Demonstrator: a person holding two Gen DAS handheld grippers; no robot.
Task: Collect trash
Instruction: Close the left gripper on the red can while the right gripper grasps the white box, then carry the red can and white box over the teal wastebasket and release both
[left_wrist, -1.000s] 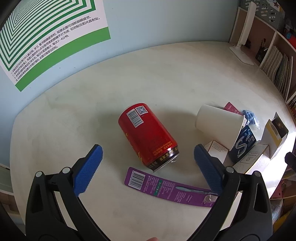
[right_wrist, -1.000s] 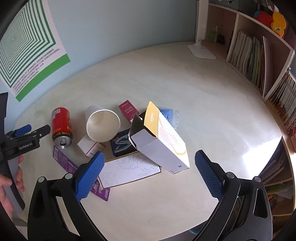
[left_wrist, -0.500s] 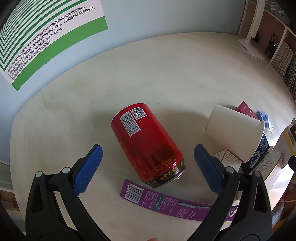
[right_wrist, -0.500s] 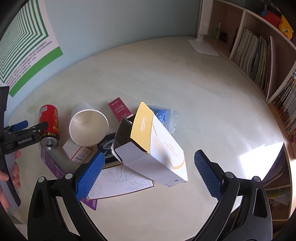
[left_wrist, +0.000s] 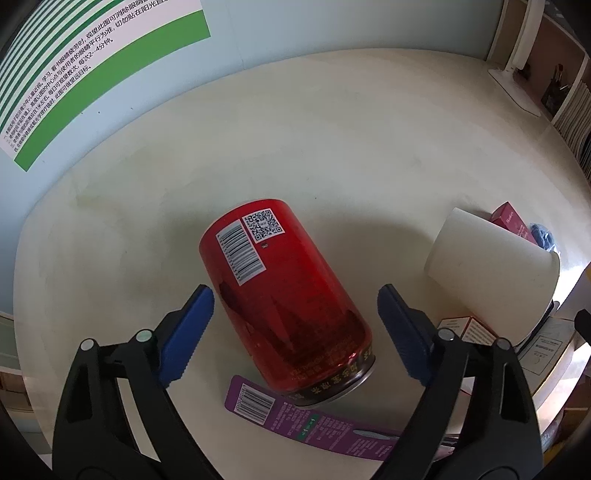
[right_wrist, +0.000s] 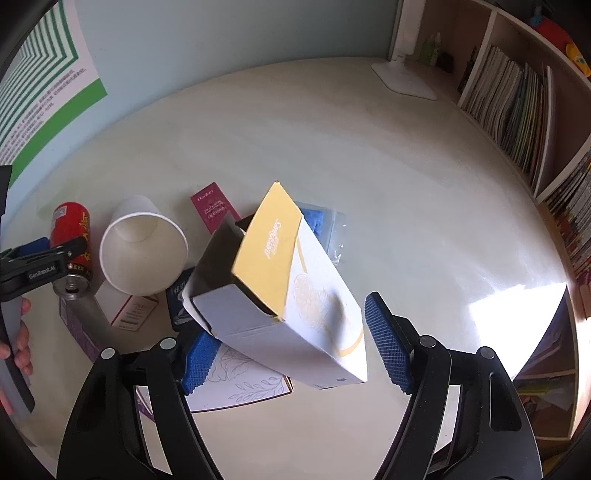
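Only right view shows box (right_wrist: 295, 295), left gripper (left_wrist: 295, 332) (open) astride can (left_wrist: 280, 291).

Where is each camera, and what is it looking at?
Left wrist: rides the left gripper, looking down at the red can lying between its open blue fingers.
Right wrist: rides the right gripper, facing the yellow-and-white box; the person's hand shows at left.
Shared: the can and the paper cup.
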